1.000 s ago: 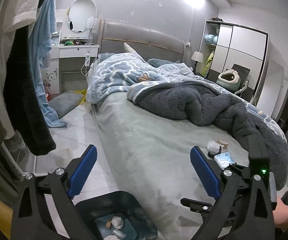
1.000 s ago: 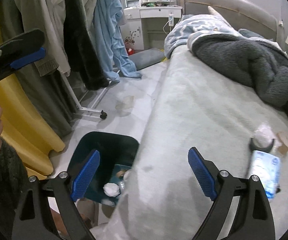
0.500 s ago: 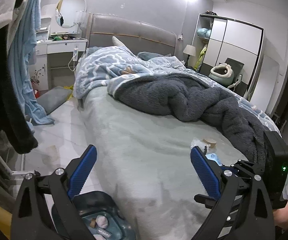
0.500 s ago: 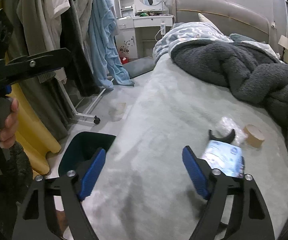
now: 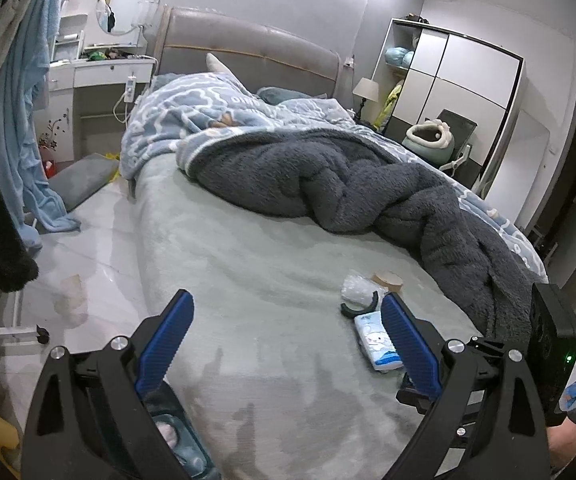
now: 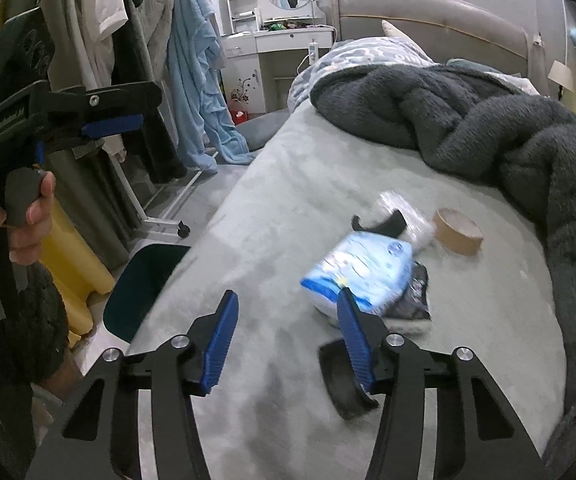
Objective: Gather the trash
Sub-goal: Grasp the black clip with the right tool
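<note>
The right gripper has its jaws spread and empty, and the soft blue-and-white tissue pack lies on the bed just ahead, touching the right jaw, with its long axis slanting from near left to far right. The left gripper is also spread and empty, the same pack near its right jaw. I judge the right hand nearer. Beyond lie a crinkled clear wrapper and a round cardboard tape roll; the dark bin stands on the floor, left.
</note>
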Demonstrator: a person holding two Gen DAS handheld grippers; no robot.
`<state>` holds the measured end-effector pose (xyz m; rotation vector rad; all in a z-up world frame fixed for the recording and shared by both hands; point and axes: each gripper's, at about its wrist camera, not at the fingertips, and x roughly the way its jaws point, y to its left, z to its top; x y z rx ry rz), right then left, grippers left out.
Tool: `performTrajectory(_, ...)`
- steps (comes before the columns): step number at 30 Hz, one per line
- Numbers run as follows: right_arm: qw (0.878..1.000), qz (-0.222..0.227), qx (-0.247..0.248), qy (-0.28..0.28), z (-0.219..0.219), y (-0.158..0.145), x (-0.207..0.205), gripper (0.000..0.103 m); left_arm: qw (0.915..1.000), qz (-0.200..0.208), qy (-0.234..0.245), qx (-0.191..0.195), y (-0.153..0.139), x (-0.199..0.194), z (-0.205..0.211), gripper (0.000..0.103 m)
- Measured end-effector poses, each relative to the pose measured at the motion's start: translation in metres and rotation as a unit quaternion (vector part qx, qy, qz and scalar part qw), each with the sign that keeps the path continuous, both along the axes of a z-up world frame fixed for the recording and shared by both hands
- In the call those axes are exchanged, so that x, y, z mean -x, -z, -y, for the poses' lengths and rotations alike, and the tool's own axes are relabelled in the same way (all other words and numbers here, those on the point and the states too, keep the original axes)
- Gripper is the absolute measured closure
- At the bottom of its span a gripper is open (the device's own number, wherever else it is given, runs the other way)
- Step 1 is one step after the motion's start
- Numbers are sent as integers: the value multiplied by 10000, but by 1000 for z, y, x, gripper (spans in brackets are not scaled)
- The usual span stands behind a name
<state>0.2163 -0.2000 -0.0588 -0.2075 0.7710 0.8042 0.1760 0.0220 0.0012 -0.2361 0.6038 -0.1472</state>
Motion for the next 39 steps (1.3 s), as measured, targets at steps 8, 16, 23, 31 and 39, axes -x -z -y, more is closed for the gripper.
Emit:
performTrajectory(8,9998,-174,13,-68,18,17,-2,61,9998,-157,108,12,10,-14,20,7)
performTrajectory(16,9994,-342,76,-25,26,38,-10,67,9991,-331,263,79,22,-26,41,7)
performTrajectory(23,9990,-427,88,-76,26,46,-11,79,9977,-533,421,77,38,-36,63,7)
performTrajectory(31,9990,-440,-76,26,37,36,-13,82,9964,-640,549,63,49,-43,84,7)
performTrajectory(39,9962,-632,-387,456,69,32,-22,83,9949,-751,671,17,61,-50,103,7)
